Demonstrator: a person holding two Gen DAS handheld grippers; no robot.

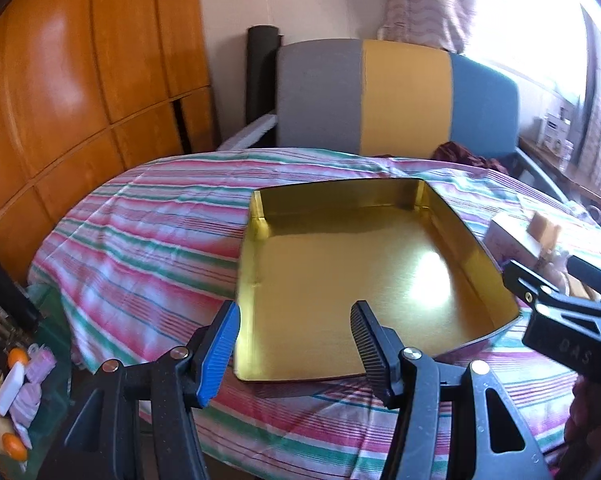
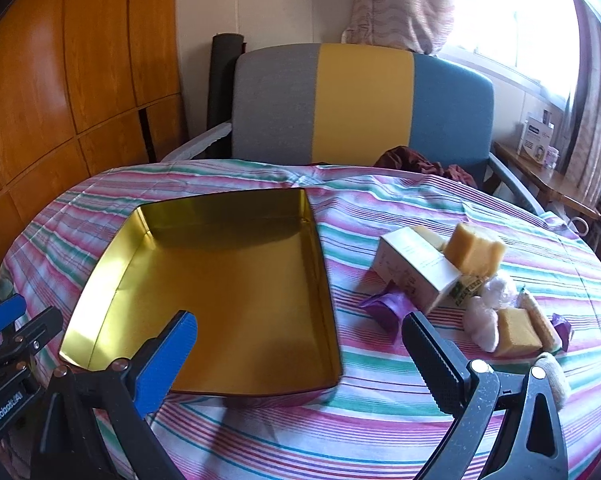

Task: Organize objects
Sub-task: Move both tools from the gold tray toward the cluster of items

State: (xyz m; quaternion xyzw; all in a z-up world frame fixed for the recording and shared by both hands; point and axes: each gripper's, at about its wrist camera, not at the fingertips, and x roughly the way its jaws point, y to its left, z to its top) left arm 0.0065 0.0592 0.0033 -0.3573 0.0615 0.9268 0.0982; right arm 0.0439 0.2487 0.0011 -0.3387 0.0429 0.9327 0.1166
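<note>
**Ana:** Gold-lined tin (image 2: 220, 300), nothing in it, sits on the striped cloth (image 2: 380, 420) of the worktop, just ahead of both sets of jaws. So what's the step?

**Ben:** My guess is a first pick from the pile. The right gripper (image 2: 300, 340) has its jaws released as wide as they go, nothing between them. Its blue jaw hangs over the tin's near edge, and the black one sits near the purple wrapper (image 2: 384, 308).

**Ana:** And the left gripper (image 1: 296, 340)?

**Ben:** Jaws parted too, nothing held. They straddle the tin's near left corner, above it. I can't tell whether they touch the rim.

**Ana:** Where's the rest of the clutter from the right jaws?

**Ben:** Beyond and outboard of the black jaw: a white carton (image 2: 420, 268) lying on its side, a yellow block (image 2: 474, 254) leaning against it, two white lumps (image 2: 482, 322), and another yellow block (image 2: 518, 332) beside them.

**Ana:** How would you do it well?

**Ben:** Take the wrapper first, since it's nearest and stands apart from the heap. Swing the right jaws outward until it lies between them, come down low, and close gently because it looks soft. The left jaws could steady the tin so it doesn't slide on the cloth
</note>
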